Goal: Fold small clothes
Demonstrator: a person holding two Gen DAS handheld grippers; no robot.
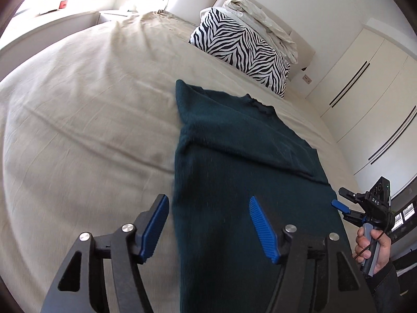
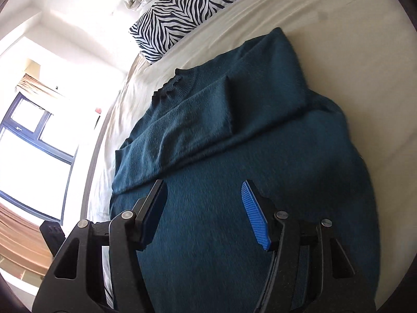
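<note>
- My left gripper (image 1: pixel 208 225): jaws spread wide, nothing between them. Hovers over the near-left edge of the sweater; left pad over bare sheet, right pad over knit.
- My right gripper (image 2: pixel 206 214): also released, jaws apart, empty, above the sweater's lower body. In the left view it sits at the garment's right edge, my right hand (image 1: pixel 372 245) on its handle.
- Sweater (image 1: pixel 234 156): dark teal knit, lying flat on the bed, hem toward me, collar (image 2: pixel 169 88) away. Both sleeves look folded in across the chest, making a long panel; exact overlap of sleeves hard to tell w/ fisheye.
- Step in hand, my judgement: take the two hem corners, carry them up to the shoulders. To do it well: pinch both layers at matching pts left & right, lift evenly, keep sleeves from sliding out, lay the fold square.
- Bed sheet (image 1: pixel 78 130): beige, creased, under everything.
- Zebra pillow (image 1: pixel 239 49): far end by headboard, well apart from sweater.
- Cream bundle (image 1: pixel 260 18): rumpled bedding atop pillow.
</note>
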